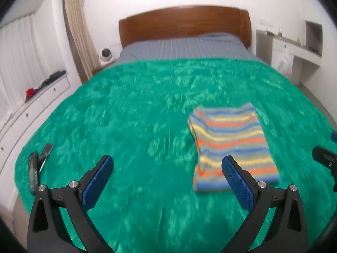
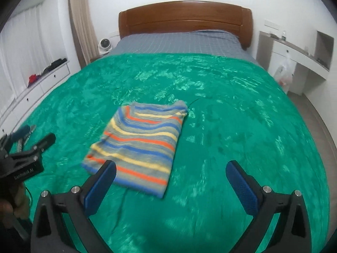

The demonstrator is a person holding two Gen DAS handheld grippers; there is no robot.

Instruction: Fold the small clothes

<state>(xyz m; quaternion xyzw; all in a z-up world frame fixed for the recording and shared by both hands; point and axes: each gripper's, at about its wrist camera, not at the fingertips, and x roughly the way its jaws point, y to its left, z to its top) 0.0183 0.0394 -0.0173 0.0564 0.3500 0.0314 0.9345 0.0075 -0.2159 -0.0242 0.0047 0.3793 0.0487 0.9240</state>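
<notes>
1. Left gripper (image 1: 167,168): jaws spread wide, nothing between them, raised over the blanket (image 1: 126,116) short of the shirt (image 1: 229,141). Likely held back and parted because no grip is needed right now.
2. Right gripper (image 2: 170,174): jaws likewise wide apart and empty, hanging above the blanket with the left pad (image 2: 101,187) overlapping the shirt's near edge in view; contact not evident. Probably just clear of the cloth.
3. Shirt (image 2: 139,145): lying flat on the blanket, nearer the foot of the bed than the headboard (image 1: 185,23), between the two grippers, to the right of the left one and to the left of the right one.
4. Look of the shirt: a compact, roughly rectangular bundle, striped in grey, blue, yellow and orange; edges fairly even, far end slightly rounded and thicker, no sleeve sticking out. Seems already folded, so the fold appears done or nearly so.
5. Soft knit on a plush cover: apt to drag and lose shape if nudged sideways.
6. Farther out: two dark remotes (image 1: 36,166) near the blanket's left edge, well apart from the shirt.
</notes>
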